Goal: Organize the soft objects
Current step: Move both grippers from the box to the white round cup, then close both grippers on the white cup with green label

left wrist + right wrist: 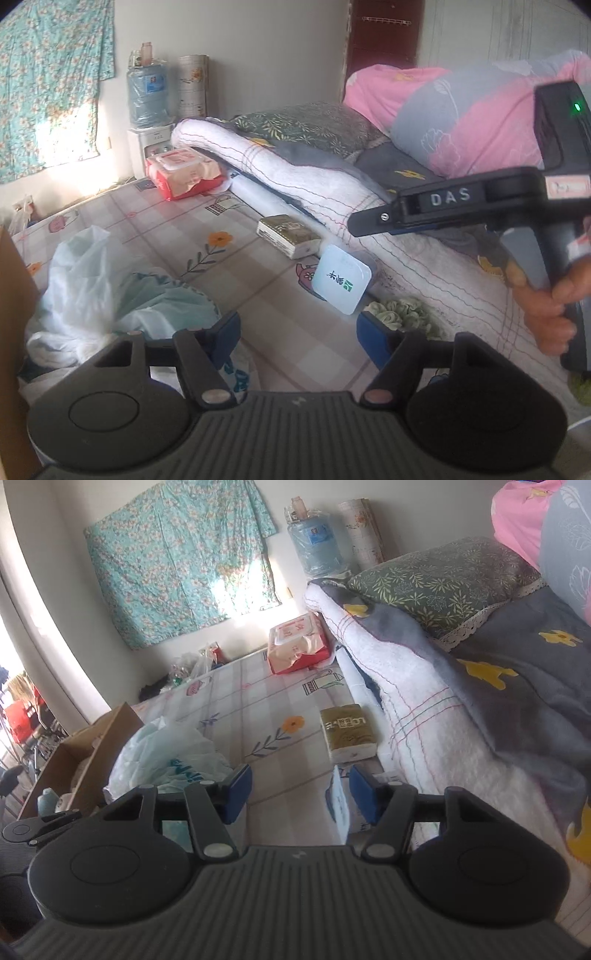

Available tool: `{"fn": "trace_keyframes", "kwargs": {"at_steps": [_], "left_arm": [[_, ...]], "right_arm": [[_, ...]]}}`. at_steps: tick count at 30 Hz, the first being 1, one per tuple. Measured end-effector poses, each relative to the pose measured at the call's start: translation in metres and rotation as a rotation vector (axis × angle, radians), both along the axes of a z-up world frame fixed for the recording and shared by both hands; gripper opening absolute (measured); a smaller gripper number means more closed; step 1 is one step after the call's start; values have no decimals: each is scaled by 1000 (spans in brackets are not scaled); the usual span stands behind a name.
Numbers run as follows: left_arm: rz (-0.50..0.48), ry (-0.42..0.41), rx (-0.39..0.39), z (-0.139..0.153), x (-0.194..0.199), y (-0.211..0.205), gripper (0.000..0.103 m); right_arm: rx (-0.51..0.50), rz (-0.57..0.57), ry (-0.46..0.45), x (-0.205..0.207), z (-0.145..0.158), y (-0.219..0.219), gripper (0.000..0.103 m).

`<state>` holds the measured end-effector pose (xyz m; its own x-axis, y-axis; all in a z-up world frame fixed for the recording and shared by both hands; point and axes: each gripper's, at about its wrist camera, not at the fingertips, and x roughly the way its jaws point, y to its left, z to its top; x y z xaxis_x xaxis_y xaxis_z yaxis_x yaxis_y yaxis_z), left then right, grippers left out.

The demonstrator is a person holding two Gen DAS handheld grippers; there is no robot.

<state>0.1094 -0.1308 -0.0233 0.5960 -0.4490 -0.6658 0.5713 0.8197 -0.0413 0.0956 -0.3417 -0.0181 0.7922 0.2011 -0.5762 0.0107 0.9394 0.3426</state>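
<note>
Gold tissue pack (347, 731) lies flat on the checked sheet (258, 701), touching the folded white blanket's (424, 686) edge. Looks light, squashy, slick film wrap; grip across the short sides, gently. Just nearer than the pack: a white-lidded box (341, 278) leaning on the blanket, and possibly a green scrunchie (400, 315), blurred. Plastic bag (166, 753) well left of the pack. Right gripper (301, 788) jaws apart, empty, near the pack. Left gripper (295, 334) jaws apart, empty.

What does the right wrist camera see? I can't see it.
An open gripper hovers above a checked floral sheet, near a gold tissue pack lying against folded bedding. A crumpled plastic bag lies left.
</note>
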Motion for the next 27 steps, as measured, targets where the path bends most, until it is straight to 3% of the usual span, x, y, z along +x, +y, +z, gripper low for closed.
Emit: {"fn": "trace_keyframes", "kwargs": {"at_steps": [9,13,16,19,27], "left_arm": [[-29,86,37,-35,24,-31,58],[-33,110,38,-41,30,-37,58],[-40,119,41,-45,34,-44,58],[-48,122,35,-46,37,-54,58],[-103,161,44,-56,47,-93,60]], "right_arm": [[-158,137,151,72,-29,3,36],[-193,166,185,88,-44,4,14],[-165,179,168,87,-43,-2,4],[-128,165,149,79,-39,-14,4],[96,104,145,65,-45,-50,4]]}}
